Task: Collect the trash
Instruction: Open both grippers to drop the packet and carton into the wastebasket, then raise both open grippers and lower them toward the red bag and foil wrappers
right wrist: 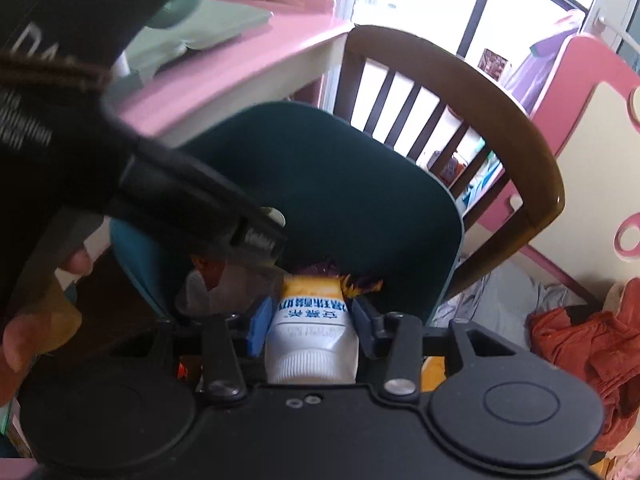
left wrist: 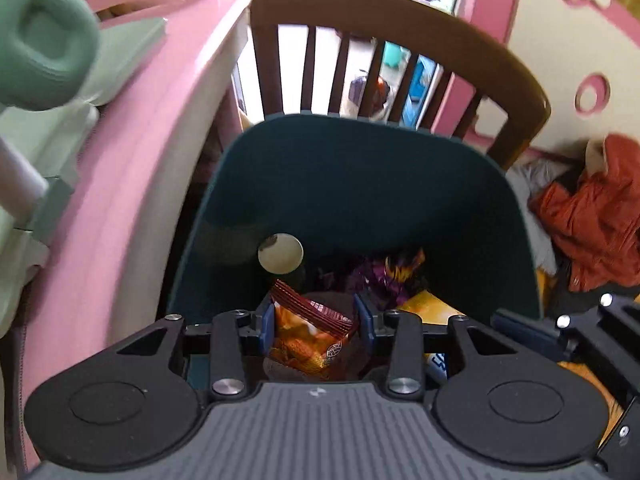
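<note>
My left gripper clamps a crinkled orange-and-red snack packet; my right gripper clamps a white capped plastic tube, both above the dark teal plastic bin.

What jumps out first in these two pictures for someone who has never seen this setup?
A dark teal bin fills the middle of both views, with a brown slatted chair behind it. Over the bin, the left gripper clamps an orange snack packet, and the right gripper clamps a white tube.
</note>
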### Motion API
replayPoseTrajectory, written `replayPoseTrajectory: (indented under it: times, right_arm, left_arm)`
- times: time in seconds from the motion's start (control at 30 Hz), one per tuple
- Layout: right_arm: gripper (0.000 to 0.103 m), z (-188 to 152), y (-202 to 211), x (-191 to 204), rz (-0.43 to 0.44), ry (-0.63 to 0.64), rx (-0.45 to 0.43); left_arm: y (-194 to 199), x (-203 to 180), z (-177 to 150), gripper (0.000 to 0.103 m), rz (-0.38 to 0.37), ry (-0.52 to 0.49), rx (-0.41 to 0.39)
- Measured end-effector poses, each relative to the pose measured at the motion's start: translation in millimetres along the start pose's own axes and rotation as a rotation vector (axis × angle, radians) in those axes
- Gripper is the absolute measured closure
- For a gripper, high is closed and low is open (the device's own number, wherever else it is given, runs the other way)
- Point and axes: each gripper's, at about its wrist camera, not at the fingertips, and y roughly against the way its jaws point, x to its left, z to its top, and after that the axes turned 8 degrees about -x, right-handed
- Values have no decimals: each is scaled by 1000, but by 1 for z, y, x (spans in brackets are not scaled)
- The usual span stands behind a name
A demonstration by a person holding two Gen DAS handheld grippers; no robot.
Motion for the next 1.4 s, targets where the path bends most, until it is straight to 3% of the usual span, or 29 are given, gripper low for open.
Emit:
replayPoseTrajectory:
  times: [0.27, 0.43, 0.53, 0.63, 1.17, 1.4]
  right_arm:
    - [59, -4, -8, 1, 21, 17, 14]
    - [53, -9, -9, -2, 20, 8, 21]
    - [49, -12, -3, -4, 24, -7, 15]
    - [47, -15, 6, -5, 30, -15, 0]
    - [39, -26, 82, -3, 55, -32, -89]
    - [30, -41, 118, 2, 91, -64, -125]
  left_arm:
    - [-19, -6, -2, 62, 1, -4, 35]
    - [-27, -5, -8, 61, -10, 17, 80]
    - [-24, -3, -13, 48, -31, 35, 85]
    - [-14, -2, -16, 36, -59, 49, 52]
    - [82, -4, -48, 36, -150, 13, -89]
    - [128, 5, -76, 30, -130, -4, -159]
